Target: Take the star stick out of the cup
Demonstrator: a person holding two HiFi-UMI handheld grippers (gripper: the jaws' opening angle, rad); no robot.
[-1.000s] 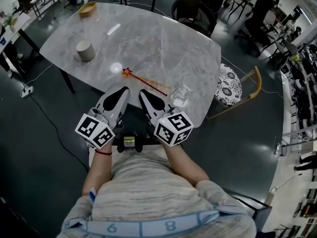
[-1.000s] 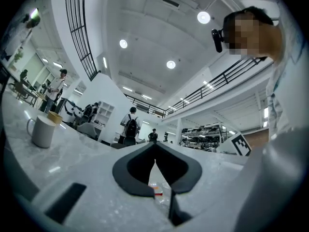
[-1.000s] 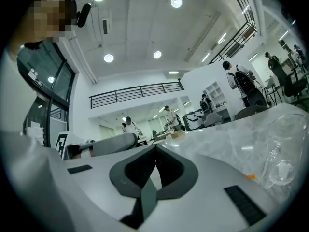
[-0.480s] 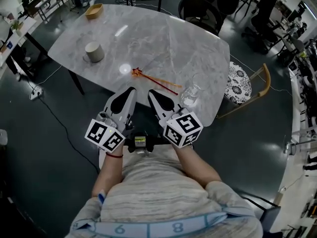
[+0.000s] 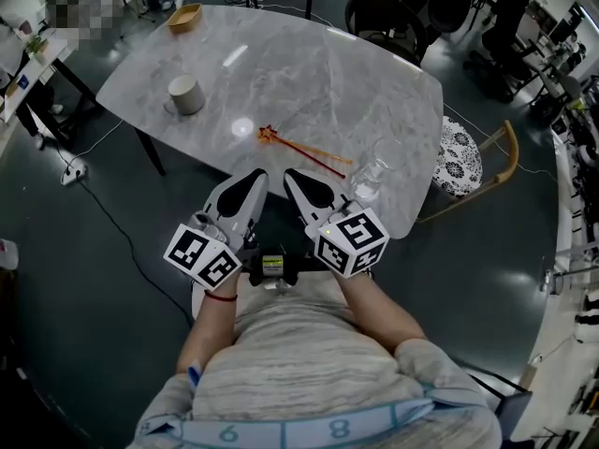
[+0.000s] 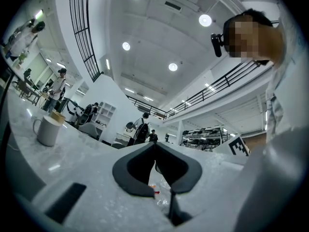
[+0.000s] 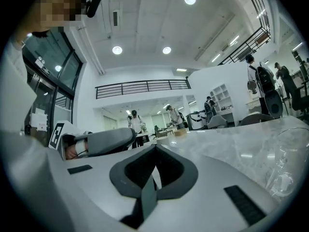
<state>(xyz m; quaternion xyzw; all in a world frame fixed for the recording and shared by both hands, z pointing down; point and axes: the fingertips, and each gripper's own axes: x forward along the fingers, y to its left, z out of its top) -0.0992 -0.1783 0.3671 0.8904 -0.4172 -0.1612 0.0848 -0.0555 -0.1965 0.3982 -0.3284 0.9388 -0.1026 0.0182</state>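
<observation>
The star stick (image 5: 301, 150) lies flat on the marble table (image 5: 309, 73), its red star end (image 5: 269, 134) pointing left, outside the cup. The clear glass cup (image 5: 371, 176) stands near the table's front right edge, to the right of the stick; it also shows as the cup (image 7: 288, 166) in the right gripper view. My left gripper (image 5: 253, 180) and right gripper (image 5: 294, 178) hover side by side at the near table edge, both shut and holding nothing. The left jaws (image 6: 154, 147) and the right jaws (image 7: 154, 147) meet at their tips.
A grey mug (image 5: 185, 94) stands at the table's left; the same mug (image 6: 48, 130) shows in the left gripper view. A wooden bowl (image 5: 184, 17) sits at the far edge. A patterned chair (image 5: 457, 165) stands right of the table, with more chairs behind it.
The head view has drifted slightly, so the table sits a bit further right in frame. Both grippers stay shut at the near edge. Stick and cup have not moved.
</observation>
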